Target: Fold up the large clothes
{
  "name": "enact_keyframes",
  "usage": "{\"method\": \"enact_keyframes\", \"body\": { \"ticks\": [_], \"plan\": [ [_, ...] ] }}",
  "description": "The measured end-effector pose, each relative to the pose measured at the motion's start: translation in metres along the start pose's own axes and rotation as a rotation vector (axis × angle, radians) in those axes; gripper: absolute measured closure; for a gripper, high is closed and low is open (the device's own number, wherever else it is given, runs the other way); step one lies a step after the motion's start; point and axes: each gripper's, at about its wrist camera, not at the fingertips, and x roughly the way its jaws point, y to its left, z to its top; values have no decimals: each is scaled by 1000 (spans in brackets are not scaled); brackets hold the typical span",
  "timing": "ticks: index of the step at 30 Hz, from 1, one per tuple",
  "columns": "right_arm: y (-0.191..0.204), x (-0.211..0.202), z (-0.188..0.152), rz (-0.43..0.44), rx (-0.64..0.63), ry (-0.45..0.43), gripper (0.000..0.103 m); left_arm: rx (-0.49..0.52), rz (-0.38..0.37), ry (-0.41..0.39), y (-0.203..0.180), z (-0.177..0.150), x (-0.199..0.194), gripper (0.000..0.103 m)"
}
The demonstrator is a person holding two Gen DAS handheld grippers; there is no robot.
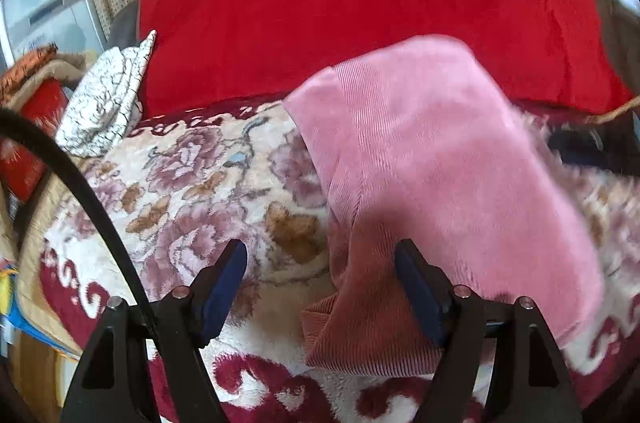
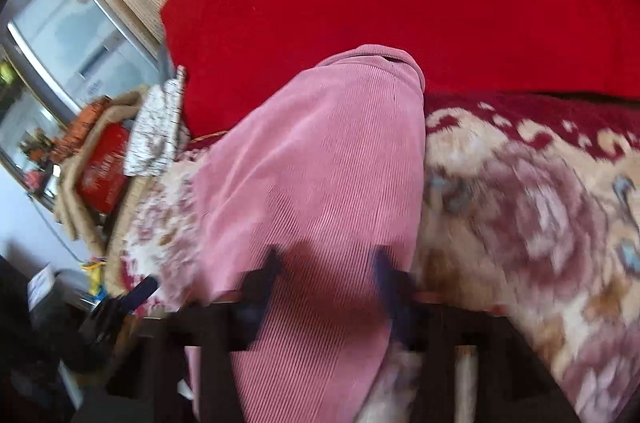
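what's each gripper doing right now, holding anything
left gripper: open, holding nothing, pink corduroy garment lying between its jaws.
right gripper: open above the garment, not gripping.

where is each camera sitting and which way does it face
Left wrist: sits on the left tool, looking forward and down over the pink corduroy garment on the floral blanket; both its fingers show, spread apart.
Right wrist: sits on the right tool, tilted, looking down along the same garment; its blurred fingers show, apart, with fabric between them.
Shared: the garment, the blanket, the red cushion behind and the white patterned cloth.
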Motion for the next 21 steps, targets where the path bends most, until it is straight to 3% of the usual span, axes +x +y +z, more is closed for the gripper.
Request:
{"method": "enact_keyframes", "body": {
  "ticks": [4, 6, 8, 9, 10, 17, 21],
  "plan": [
    [12, -35, -33, 8, -47, -66, 37, -119, -6, -79, 24, 6, -17, 20],
    [19, -41, -51, 7, -66, -66, 39, -131, 17, -70, 26, 7, -11, 20],
    [27, -33, -61, -6, -108, -46, 46, -91, 38, -1, 18, 3, 7, 20],
    [28, -25, -68, -23, -133, -21, 48, -31, 55, 89, 7, -2, 27, 19],
    [28, -12, -74, -36, -139, 3, 48, -3, 70, 127, 1, -6, 38, 19],
    [28, -18, -73, -33, -147, 8, 48, 26, 126, 65, -7, -7, 29, 19],
    [31, -38, -71, -26, -177, -66, 48, 33, 137, 55, -8, -6, 27, 19]
  ]
}}
